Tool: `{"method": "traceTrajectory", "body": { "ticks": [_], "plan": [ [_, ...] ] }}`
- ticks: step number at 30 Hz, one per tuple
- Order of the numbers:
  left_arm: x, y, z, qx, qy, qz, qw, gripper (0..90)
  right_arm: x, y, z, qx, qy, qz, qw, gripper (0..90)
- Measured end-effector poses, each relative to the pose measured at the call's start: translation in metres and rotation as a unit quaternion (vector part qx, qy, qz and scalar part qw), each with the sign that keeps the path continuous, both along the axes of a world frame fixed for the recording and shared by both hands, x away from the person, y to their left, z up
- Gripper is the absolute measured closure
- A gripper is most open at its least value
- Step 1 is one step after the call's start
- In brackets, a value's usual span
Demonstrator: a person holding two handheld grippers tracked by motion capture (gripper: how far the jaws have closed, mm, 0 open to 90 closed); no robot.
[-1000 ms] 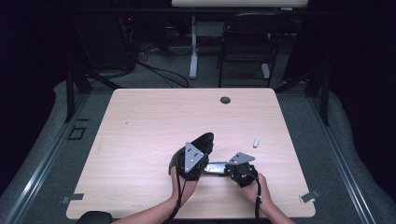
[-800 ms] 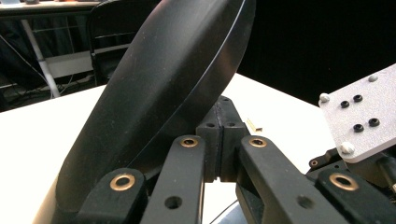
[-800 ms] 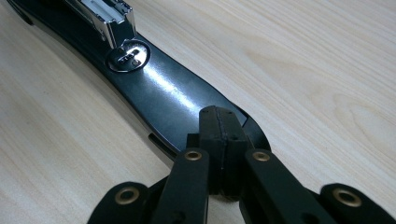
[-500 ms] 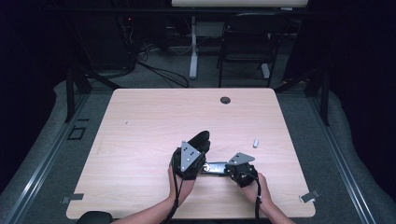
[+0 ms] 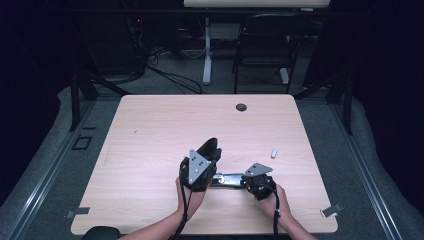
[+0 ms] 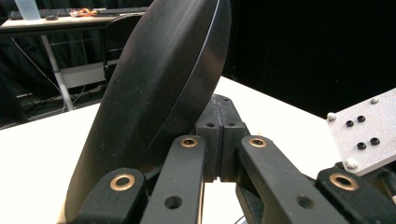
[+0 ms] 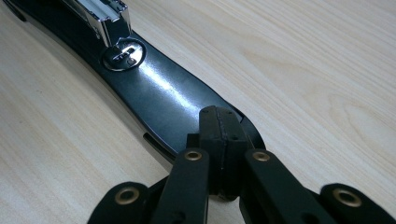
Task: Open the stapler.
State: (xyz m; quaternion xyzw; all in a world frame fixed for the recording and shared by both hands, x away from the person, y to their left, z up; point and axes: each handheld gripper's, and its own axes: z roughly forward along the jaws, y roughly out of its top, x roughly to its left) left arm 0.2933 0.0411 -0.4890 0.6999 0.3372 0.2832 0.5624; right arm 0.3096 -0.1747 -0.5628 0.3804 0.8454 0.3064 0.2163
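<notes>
Both forearms reach forward, left gripper (image 5: 212, 149) and right gripper (image 5: 246, 179) each with jaws closed.

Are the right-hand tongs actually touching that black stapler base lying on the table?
Touching. In the right gripper view, the right tongs stand closed on the tip of the stapler base, pads pressed against its black surface with no gap showing.

Closed gripper (image 6: 219, 140), raised black stapler cover (image 6: 159, 93)
</notes>
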Motion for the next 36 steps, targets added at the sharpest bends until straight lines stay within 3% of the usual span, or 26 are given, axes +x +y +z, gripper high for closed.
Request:
{"method": "traceTrajectory", "body": {
  "ticks": [14,23,36],
  "plan": [
    [-0.001,0.014,0.009,-0.002,0.000,0.015,0.9999,90.0,0.001,0.000,0.001,-0.004,0.005,0.006,1.0000,90.0],
    [-0.003,0.019,0.011,0.011,0.012,0.009,0.9998,89.9,0.002,0.000,0.001,-0.001,0.008,0.007,0.9999,90.0],
    [-0.003,0.027,0.015,0.010,0.014,0.015,0.9998,90.0,0.002,0.000,0.002,-0.002,0.012,0.007,0.9999,90.0]
  ]
}}
